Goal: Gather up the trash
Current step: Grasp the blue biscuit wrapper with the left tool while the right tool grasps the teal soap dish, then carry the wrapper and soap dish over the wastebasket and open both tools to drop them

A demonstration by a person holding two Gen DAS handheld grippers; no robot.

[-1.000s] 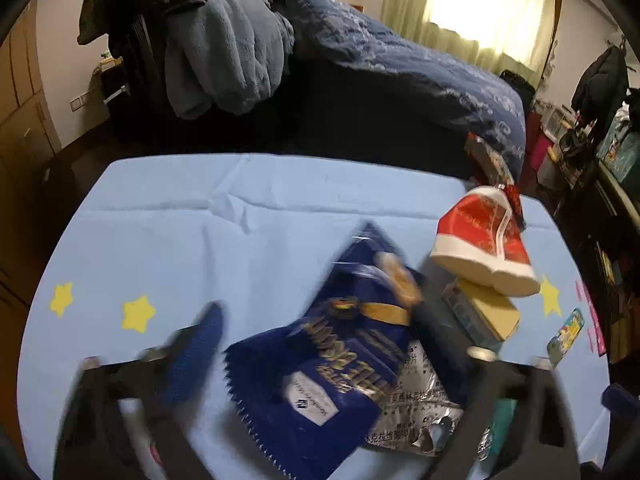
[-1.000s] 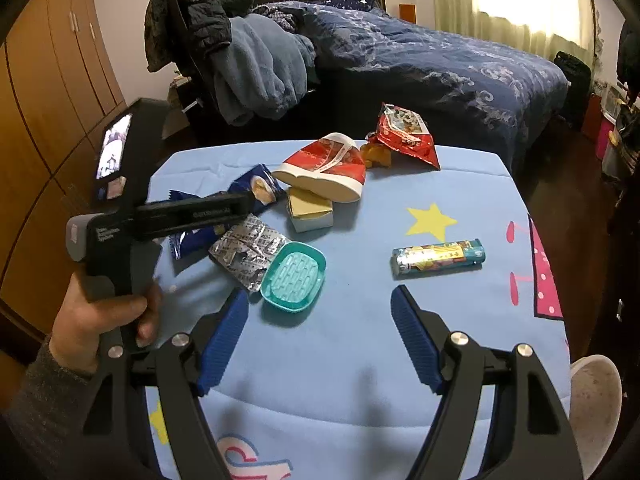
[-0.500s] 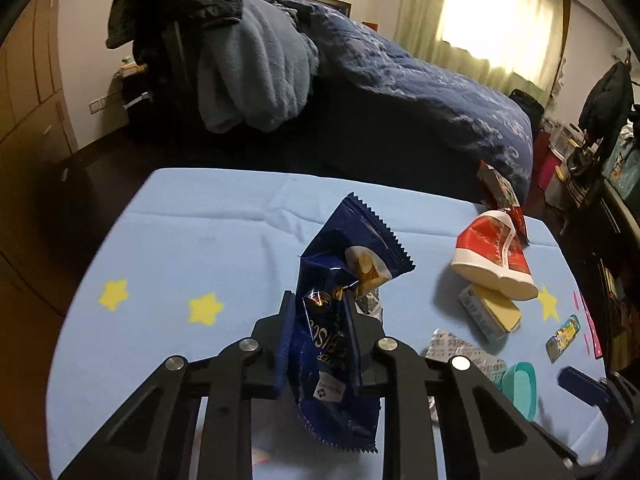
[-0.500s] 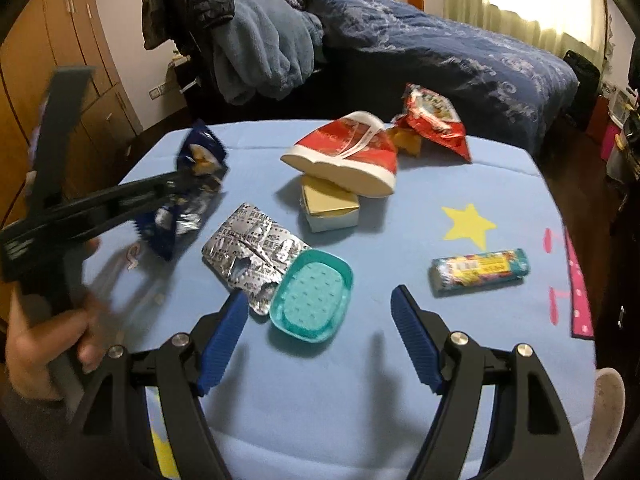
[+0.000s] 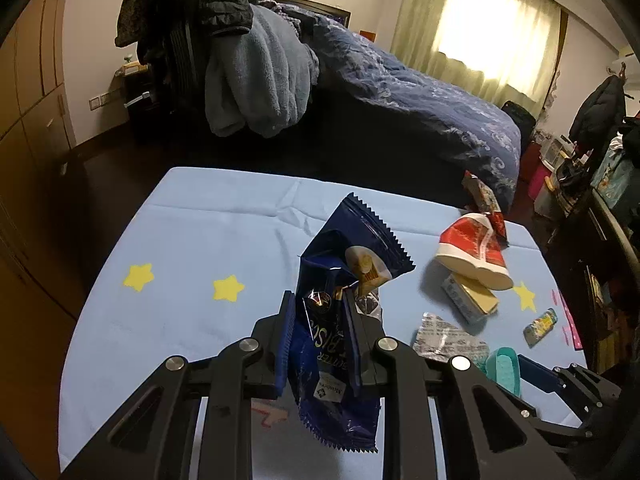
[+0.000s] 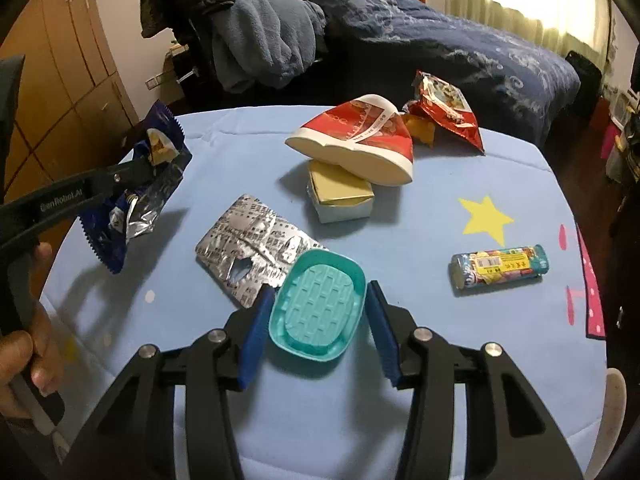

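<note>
My left gripper [image 5: 319, 300] is shut on a dark blue biscuit wrapper [image 5: 360, 240] and holds it crumpled above the light blue tablecloth [image 5: 208, 240]. The right wrist view shows the same wrapper [image 6: 160, 184] hanging at the far left, pinched in the left gripper [image 6: 136, 172]. My right gripper [image 6: 320, 292] straddles a teal soap dish [image 6: 318, 312] lying on the cloth. Its jaws are closing, the blue pads [image 6: 376, 320] right beside the dish's rim, with a sliver of gap on the right. A torn silver blister foil [image 6: 248, 248] lies just left of the dish.
Behind the dish sit a yellow-topped box [image 6: 340, 196] under a red and white shoe-shaped item [image 6: 360, 136], a red snack bag [image 6: 444, 112] and a candy tube [image 6: 500, 266] at right. A bed [image 6: 460, 52] stands beyond the table. A person's hand [image 6: 16, 356] grips the left tool.
The left gripper closed on the blue wrapper and lifted it off the cloth. The right gripper came down around the teal dish and its jaws narrowed.
</note>
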